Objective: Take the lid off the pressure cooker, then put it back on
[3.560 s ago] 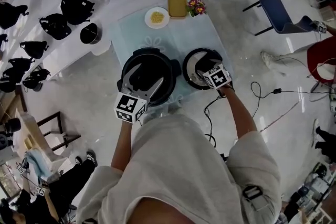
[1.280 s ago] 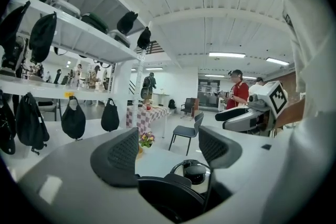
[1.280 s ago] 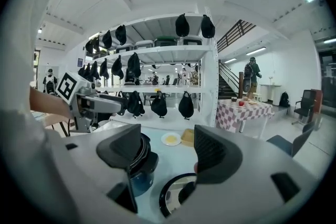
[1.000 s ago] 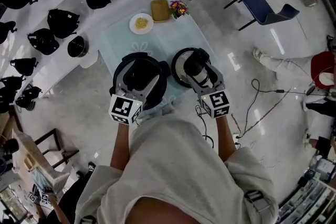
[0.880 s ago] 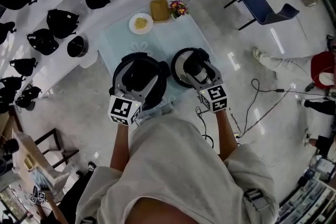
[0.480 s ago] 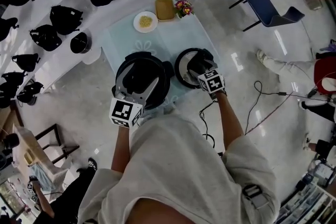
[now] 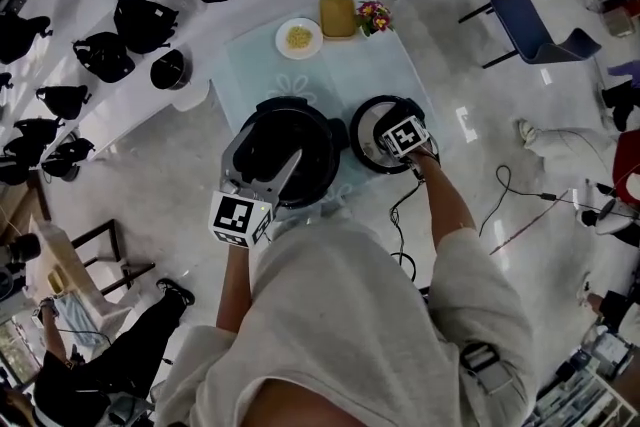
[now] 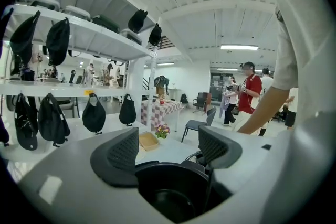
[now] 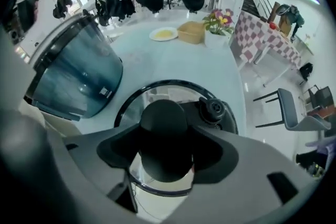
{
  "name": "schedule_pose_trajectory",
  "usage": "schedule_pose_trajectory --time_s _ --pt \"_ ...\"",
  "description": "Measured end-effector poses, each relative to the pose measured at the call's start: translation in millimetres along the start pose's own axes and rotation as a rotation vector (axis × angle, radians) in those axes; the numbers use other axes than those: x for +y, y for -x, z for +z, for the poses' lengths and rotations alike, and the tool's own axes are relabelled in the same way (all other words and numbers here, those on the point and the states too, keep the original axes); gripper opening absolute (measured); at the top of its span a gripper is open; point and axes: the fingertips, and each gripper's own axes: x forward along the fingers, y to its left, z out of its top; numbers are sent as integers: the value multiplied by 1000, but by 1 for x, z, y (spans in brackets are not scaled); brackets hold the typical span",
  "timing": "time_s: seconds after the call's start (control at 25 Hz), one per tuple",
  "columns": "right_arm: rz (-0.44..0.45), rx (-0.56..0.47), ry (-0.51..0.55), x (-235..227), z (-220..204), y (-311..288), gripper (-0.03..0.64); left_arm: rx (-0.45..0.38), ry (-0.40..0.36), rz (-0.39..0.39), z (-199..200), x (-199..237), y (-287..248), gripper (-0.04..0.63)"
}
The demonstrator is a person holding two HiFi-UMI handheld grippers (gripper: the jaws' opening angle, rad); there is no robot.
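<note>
1. The cooker [image 7: 290, 143] stands open on the near half of the surface [image 7: 330, 80], close to its near edge.
2. The lid [image 7: 368, 133] lies flat just beside the cooker on the right, near the surface's right and near edges.
3. The right tool [image 7: 404, 137] points down over the lid. Its jaws stand wide on either side of the knob [image 9: 164, 118] and have just been closing. Whether the pads touch the knob I cannot tell.
4. The left tool [image 7: 265, 165] is wide and empty, at the cooker's near rim.
5. The far half of the surface lies open up to a plate [image 7: 299, 36], a box [image 7: 338, 13] and flowers [image 7: 375, 15] along the far edge.
</note>
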Motion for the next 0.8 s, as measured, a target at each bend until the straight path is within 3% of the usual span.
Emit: schedule_pose_trajectory --time_s 0.24,0.8 --pt "45 82 25 4 0 -12 293 6 7 43 -1 12 8 339" --pt "54 91 17 8 3 -10 273 18 17 35 -7 12 6 339"
